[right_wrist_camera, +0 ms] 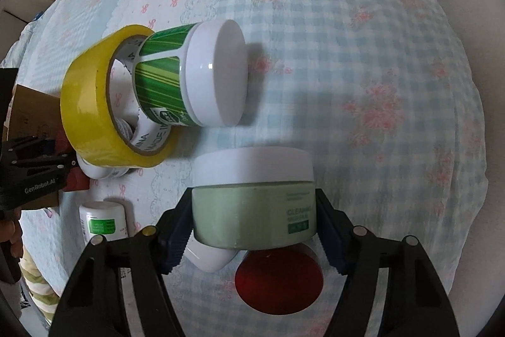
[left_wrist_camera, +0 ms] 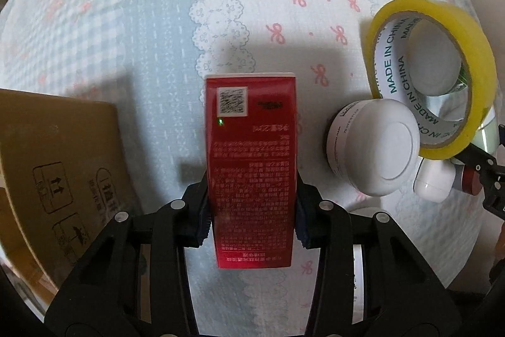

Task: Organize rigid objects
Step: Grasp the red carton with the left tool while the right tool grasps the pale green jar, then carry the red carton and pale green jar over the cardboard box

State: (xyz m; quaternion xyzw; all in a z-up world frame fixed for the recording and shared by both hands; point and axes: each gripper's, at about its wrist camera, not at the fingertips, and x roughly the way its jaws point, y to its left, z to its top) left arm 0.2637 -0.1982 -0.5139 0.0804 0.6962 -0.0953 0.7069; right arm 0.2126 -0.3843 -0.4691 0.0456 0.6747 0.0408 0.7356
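Observation:
My left gripper (left_wrist_camera: 252,210) is shut on a tall red box (left_wrist_camera: 252,153) with a QR code, held above the patterned cloth. My right gripper (right_wrist_camera: 254,229) is shut on a pale green jar with a white lid (right_wrist_camera: 254,204). A yellow tape roll (left_wrist_camera: 442,78) leans among jars at the right of the left wrist view; it also shows in the right wrist view (right_wrist_camera: 91,103). A green-striped jar with a white lid (right_wrist_camera: 192,75) pokes through the roll. A white jar (left_wrist_camera: 375,147) lies on its side beside the roll.
A cardboard box (left_wrist_camera: 60,166) stands at the left of the left wrist view. A red round lid (right_wrist_camera: 279,283), a white cap (right_wrist_camera: 210,258) and a small white bottle with a green label (right_wrist_camera: 102,223) lie on the cloth (right_wrist_camera: 363,84) below the right gripper.

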